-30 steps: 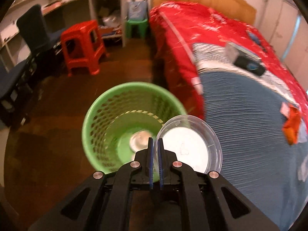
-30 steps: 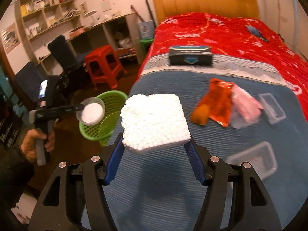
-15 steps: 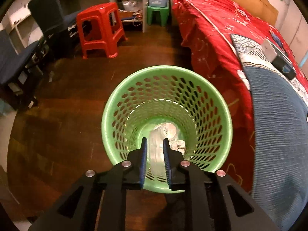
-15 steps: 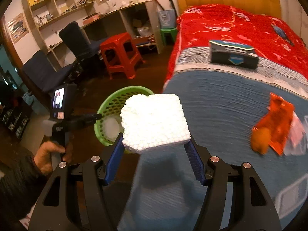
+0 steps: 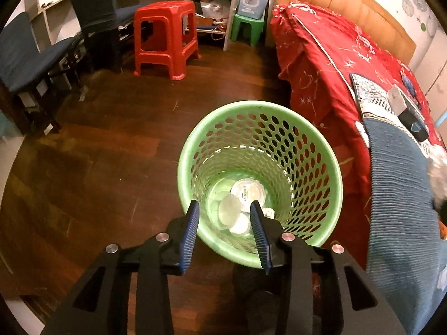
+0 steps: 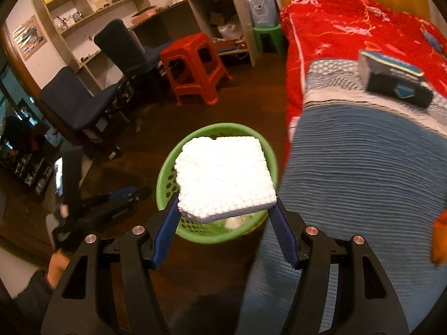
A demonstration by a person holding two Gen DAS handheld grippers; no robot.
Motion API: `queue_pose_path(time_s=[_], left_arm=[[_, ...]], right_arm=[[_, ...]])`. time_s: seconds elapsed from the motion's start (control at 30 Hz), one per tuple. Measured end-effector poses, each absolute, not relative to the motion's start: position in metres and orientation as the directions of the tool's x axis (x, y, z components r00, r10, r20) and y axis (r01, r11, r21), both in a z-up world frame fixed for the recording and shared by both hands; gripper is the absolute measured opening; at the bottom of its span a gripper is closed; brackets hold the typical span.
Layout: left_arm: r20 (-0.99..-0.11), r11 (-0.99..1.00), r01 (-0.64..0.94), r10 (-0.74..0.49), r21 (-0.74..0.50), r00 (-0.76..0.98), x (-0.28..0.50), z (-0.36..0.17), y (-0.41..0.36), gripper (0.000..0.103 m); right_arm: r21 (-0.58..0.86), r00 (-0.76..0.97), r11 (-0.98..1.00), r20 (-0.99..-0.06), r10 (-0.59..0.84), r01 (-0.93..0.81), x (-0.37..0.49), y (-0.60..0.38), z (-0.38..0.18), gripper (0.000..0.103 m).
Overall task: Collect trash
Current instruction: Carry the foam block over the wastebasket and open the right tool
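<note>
A green perforated waste basket (image 5: 315,150) stands on the wooden floor beside the bed. Clear plastic lids and cups (image 5: 240,203) lie at its bottom. My left gripper (image 5: 225,209) is open and empty, just above the basket's near rim. My right gripper (image 6: 223,209) is shut on a white foam block (image 6: 223,176) and holds it over the same basket (image 6: 164,178). The left gripper (image 6: 111,203) shows blurred at the left of the right wrist view. An edge of the foam block (image 5: 438,173) shows at the right of the left wrist view.
The bed (image 5: 396,184) with a blue blanket and red quilt runs along the right. A dark box (image 6: 396,81) and an orange wrapper (image 6: 440,245) lie on it. A red stool (image 5: 164,36), a green stool (image 5: 247,28) and dark chairs (image 5: 28,64) stand further back.
My left gripper let the clear plastic lid fall into the basket and has opened. My right gripper carried the foam block from over the bed to above the basket.
</note>
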State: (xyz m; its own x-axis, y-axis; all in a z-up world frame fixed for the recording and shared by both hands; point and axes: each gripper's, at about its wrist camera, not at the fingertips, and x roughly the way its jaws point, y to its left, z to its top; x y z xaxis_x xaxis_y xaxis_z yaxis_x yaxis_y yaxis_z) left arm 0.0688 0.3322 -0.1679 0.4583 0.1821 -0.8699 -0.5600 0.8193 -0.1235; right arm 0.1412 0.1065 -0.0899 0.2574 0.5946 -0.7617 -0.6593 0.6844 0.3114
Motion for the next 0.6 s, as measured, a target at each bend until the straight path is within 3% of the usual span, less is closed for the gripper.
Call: queue_pose_path(time_s=[0.1,0.2,0.6], left_arm=[[-0.867,0.813,-0.568,0.187,-0.128,0.462,0.062,-0.165,0.333,0.044],[-0.865,0.811,-0.569,0.182,-0.137,0.467,0.059,-0.162,0.332,0.047],[-0.847,0.837,-0.528,0.172,-0.143,0.502,0.062,-0.14,0.306,0.056]], right_arm=[[0.349,0.221,0.678,-0.765,0.605,-0.647,0.148,0.125,-0.098,0.064],[0.373,0.206,0.67,-0.758,0.619,-0.642,0.151,0.136,-0.099,0.075],[0.314,0.314,0.705,-0.729,0.608,-0.636,0.134,0.074,-0.064,0.08]])
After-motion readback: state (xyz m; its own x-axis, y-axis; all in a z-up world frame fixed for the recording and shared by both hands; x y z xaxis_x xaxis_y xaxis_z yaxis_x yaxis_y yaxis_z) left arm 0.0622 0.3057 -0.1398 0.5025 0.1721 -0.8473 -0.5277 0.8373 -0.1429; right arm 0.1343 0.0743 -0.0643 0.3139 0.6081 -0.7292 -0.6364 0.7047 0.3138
